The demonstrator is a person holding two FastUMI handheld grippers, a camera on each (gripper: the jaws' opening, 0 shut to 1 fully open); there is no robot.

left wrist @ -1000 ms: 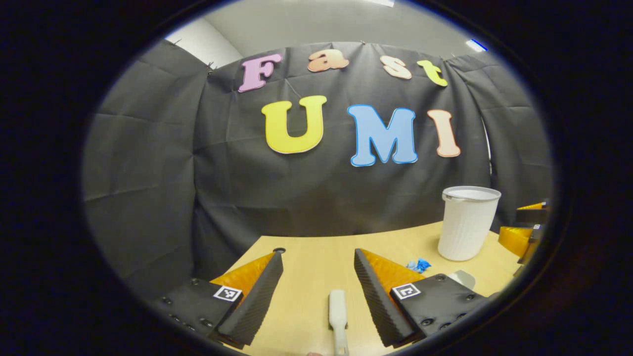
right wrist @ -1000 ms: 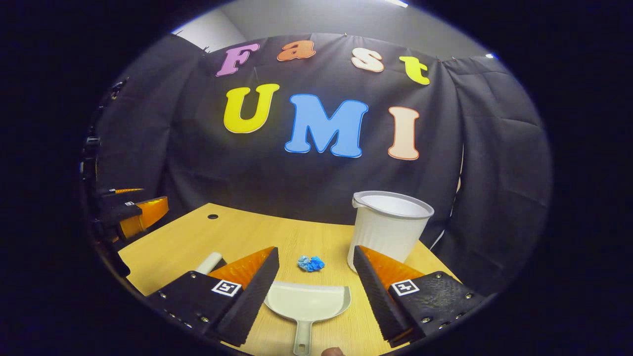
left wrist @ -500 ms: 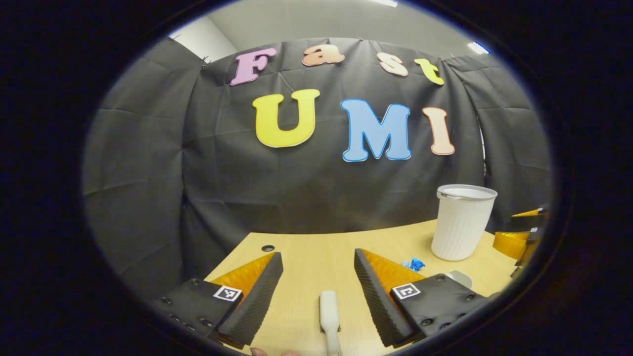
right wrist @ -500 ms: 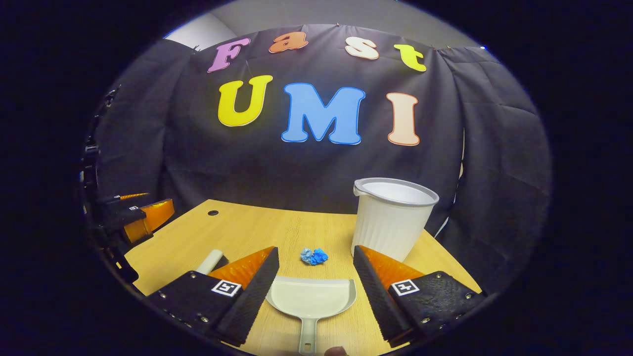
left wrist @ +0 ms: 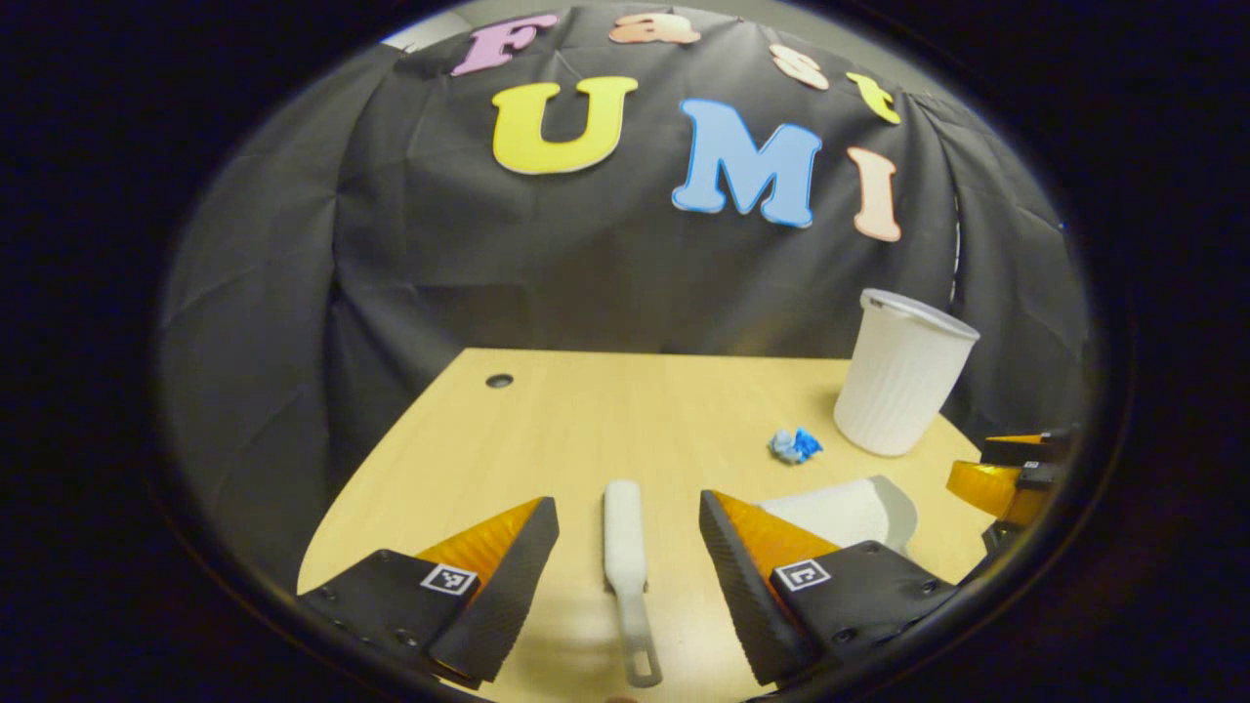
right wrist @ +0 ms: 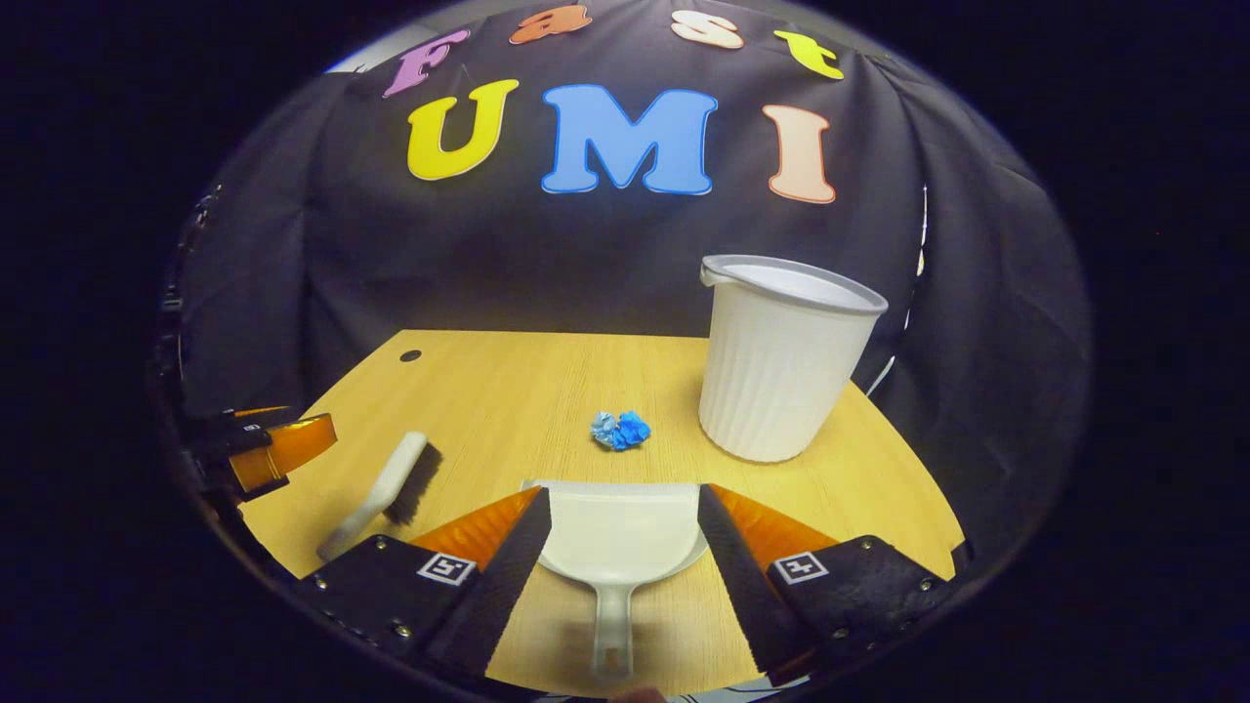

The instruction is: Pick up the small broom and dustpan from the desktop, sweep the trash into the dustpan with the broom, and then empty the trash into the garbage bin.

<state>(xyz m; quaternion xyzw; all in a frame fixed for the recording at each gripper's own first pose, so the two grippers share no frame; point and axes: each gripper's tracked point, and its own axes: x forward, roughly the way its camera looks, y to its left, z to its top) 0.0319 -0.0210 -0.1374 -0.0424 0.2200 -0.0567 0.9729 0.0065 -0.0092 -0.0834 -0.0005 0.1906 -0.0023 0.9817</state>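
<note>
A small white broom (left wrist: 623, 547) lies on the wooden desk, its handle pointing toward me, between the spread fingers of my left gripper (left wrist: 628, 508), which is open and apart from it. In the right gripper view the broom (right wrist: 383, 485) lies at the left with its dark bristles facing right. A white dustpan (right wrist: 617, 537) lies flat with its handle toward me, between the fingers of my open right gripper (right wrist: 623, 503). The dustpan (left wrist: 848, 508) also shows in the left gripper view. A crumpled blue paper ball (right wrist: 620, 430) (left wrist: 794, 445) sits beyond the dustpan.
A white ribbed garbage bin (right wrist: 776, 361) (left wrist: 898, 373) stands upright at the desk's far right. A cable hole (left wrist: 499, 381) lies near the desk's far left corner. The other gripper (right wrist: 264, 449) (left wrist: 1011, 469) shows at each view's edge. Black cloth walls surround the desk (right wrist: 508, 391).
Both views have tipped downward toward the desk. The broom and dustpan now show in full between the fingers. Both grippers stay open, and nothing on the desk has moved.
</note>
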